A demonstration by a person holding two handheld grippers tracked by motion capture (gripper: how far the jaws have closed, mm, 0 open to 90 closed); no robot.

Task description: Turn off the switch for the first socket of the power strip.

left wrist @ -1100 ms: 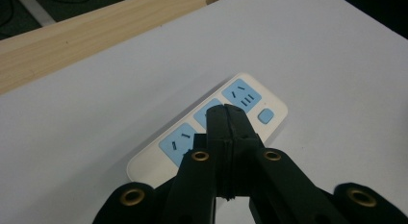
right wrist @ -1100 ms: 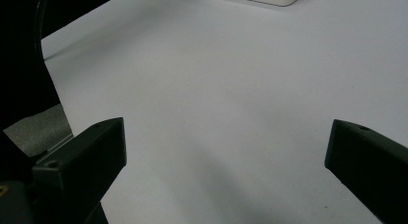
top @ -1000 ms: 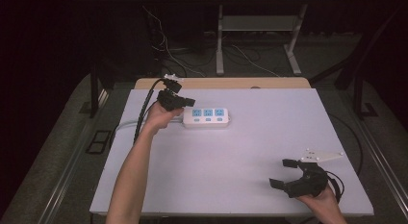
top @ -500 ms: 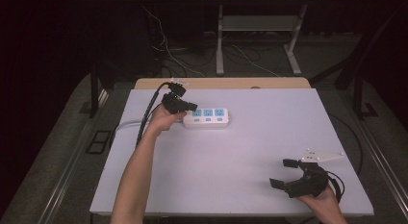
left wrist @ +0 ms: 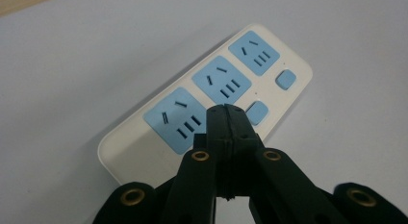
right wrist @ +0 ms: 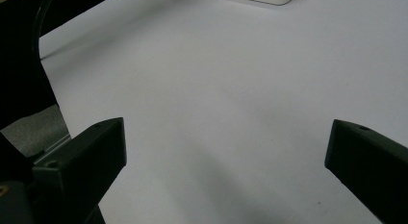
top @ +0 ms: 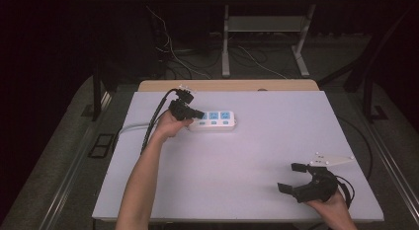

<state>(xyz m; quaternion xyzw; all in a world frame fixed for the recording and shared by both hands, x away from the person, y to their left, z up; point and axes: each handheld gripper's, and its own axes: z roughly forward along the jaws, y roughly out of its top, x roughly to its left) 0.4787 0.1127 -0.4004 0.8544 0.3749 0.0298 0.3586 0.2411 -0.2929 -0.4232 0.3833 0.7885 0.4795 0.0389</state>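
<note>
White plastic power strip [left wrist: 207,104] is lying on the desk [top: 247,161] directly beneath the left gripper [left wrist: 226,119], whose fingers are clenched together, empty, likely forming one tip for pressing a blue switch [left wrist: 257,112]; the right gripper [top: 291,176] is resting apart, fingers released

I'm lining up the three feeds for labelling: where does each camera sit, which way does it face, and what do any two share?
High view: above the person's side, facing forward and down on the white table; both forearms, left gripper, right gripper.
Left gripper view: on the left gripper, looking down its shut jaws at the power strip.
Right gripper view: on the right gripper, looking low across the table between open jaws.
Shared: all three show the power strip.
</note>
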